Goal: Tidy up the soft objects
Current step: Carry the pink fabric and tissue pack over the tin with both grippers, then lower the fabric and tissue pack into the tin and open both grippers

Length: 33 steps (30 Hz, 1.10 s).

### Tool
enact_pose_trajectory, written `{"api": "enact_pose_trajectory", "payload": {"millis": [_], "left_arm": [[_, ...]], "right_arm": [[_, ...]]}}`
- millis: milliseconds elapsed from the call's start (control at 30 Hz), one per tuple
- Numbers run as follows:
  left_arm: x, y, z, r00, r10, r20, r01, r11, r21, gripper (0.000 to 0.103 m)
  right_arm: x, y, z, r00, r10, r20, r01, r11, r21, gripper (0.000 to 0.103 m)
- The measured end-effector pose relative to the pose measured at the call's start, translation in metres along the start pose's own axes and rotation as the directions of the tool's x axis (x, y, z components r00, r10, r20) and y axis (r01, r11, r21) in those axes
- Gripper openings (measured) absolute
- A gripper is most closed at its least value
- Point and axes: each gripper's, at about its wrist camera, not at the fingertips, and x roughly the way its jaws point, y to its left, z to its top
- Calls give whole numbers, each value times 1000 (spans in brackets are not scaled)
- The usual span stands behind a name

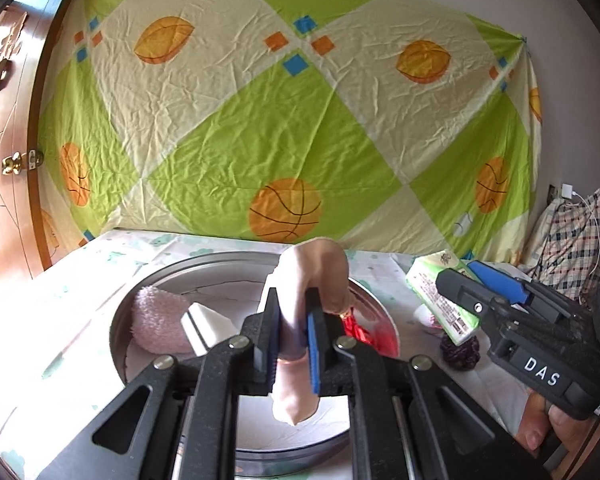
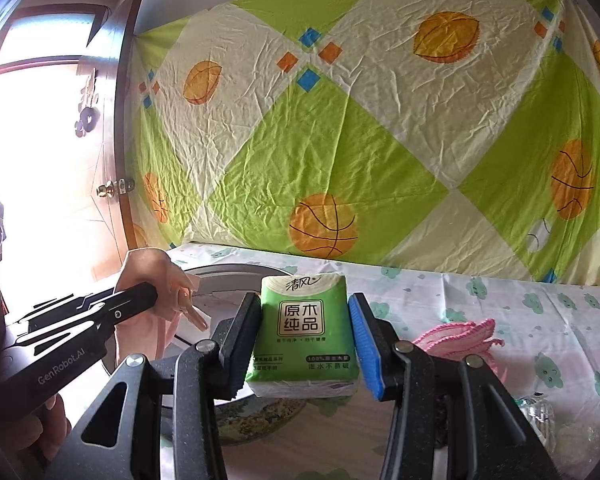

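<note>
My left gripper is shut on a soft flesh-coloured toy hand and holds it above a round metal tray. In the tray lie a pink fluffy cloth, a white sponge block and a red item. My right gripper is shut on a green tissue pack, held above the table just right of the tray. The right gripper with the pack also shows in the left wrist view. The left gripper and toy hand show at left in the right wrist view.
A pink crocheted piece lies on the patterned tablecloth at right. A dark purple item sits under the tissue pack. A clear shiny object lies near the front right. A printed sheet hangs behind; a wooden door stands left.
</note>
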Motion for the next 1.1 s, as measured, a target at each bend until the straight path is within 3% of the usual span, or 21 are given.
{"api": "enact_pose_trajectory", "payload": {"millis": [533,933,1067,1100], "left_arm": [[24,55,-12,980,142,-141,-148,989,-31,9],[36,55,-22,969,133,-208,-141,990,-26,10],[39,55,-24,965,135,-225,-145,989,-29,15],[39,55,-25,965,136,-226,-147,989,-32,24]], "right_arm": [[64,42,-9,982,115,-147,-117,993,-3,48],[76,45,-18,969,127,-210,-131,991,-8,48],[79,46,-19,963,152,-223,-157,988,-4,51],[78,47,-19,965,148,-217,-154,988,-7,54]]}}
